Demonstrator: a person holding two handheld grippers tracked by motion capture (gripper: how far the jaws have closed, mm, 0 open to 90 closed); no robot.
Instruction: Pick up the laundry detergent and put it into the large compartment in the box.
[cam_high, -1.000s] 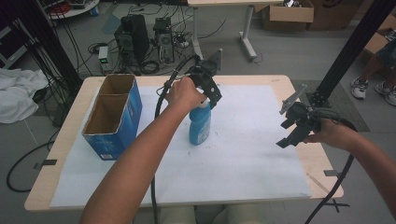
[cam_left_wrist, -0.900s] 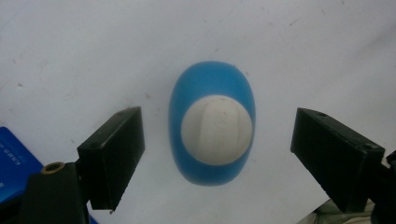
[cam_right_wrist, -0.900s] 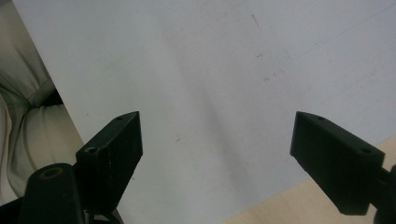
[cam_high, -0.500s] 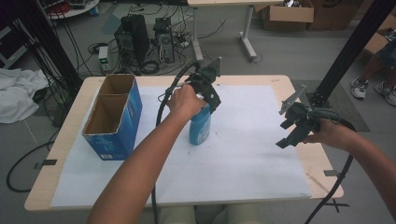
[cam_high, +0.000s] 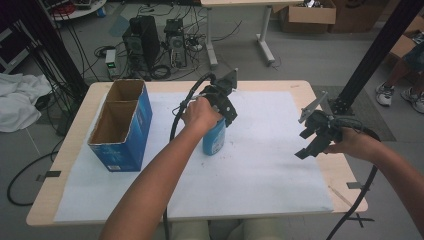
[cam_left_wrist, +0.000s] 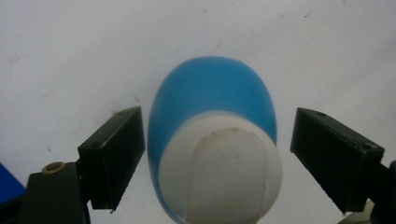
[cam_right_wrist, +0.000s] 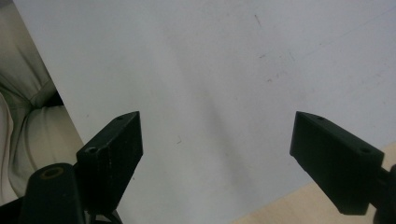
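A blue bottle (cam_high: 215, 140) with a white cap (cam_left_wrist: 224, 172) stands upright near the middle of the white sheet. My left gripper (cam_high: 227, 107) hangs straight over its top, pointing down. In the left gripper view the jaws are open, one on each side of the bottle (cam_left_wrist: 212, 107), with a gap between each jaw and the bottle. My right gripper (cam_high: 312, 142) is held above the right part of the table, open, with nothing between its jaws; below it lies bare white sheet (cam_right_wrist: 210, 70).
An open blue cardboard box (cam_high: 122, 125) stands at the left of the table. The white sheet (cam_high: 260, 175) covers most of the wooden tabletop (cam_high: 345, 175). A black post (cam_high: 370, 55) rises at the right rear. Computers and cables sit on the floor behind.
My left gripper has risen slightly over the bottle and shifted a little to the right. The right gripper has stayed about where it was.
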